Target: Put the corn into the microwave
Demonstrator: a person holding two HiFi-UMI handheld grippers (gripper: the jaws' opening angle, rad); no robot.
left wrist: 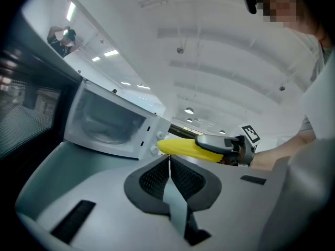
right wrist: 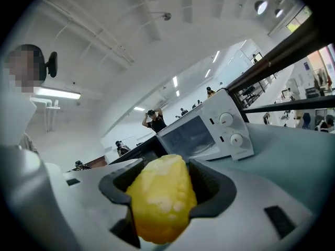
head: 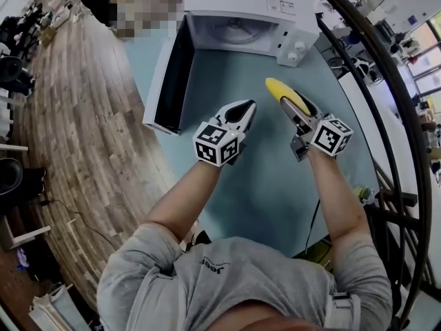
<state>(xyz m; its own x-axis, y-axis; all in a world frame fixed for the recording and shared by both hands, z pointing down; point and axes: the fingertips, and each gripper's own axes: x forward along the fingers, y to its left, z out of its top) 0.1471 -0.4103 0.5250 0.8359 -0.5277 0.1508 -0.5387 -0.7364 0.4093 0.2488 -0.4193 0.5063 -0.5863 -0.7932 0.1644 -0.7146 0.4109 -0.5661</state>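
Observation:
The yellow corn [head: 278, 88] sticks out ahead of my right gripper [head: 295, 104], which is shut on it above the teal table [head: 269, 185]. In the right gripper view the corn [right wrist: 162, 197] fills the space between the dark pads. The white microwave [head: 248, 12] stands at the table's far end with its door [head: 169, 78] swung open to the left; its cavity [head: 234, 29] faces me. My left gripper [head: 245, 107] hovers just left of the corn, shut with nothing in it. In the left gripper view its pads meet [left wrist: 168, 158], with the corn [left wrist: 183, 147] and microwave [left wrist: 110, 122] beyond.
A black metal frame [head: 386, 116] curves along the table's right side. Wooden floor [head: 76, 116] lies to the left, below the table edge. The microwave's control knobs [right wrist: 230, 128] sit on its right side. People stand far off in the room [right wrist: 154, 120].

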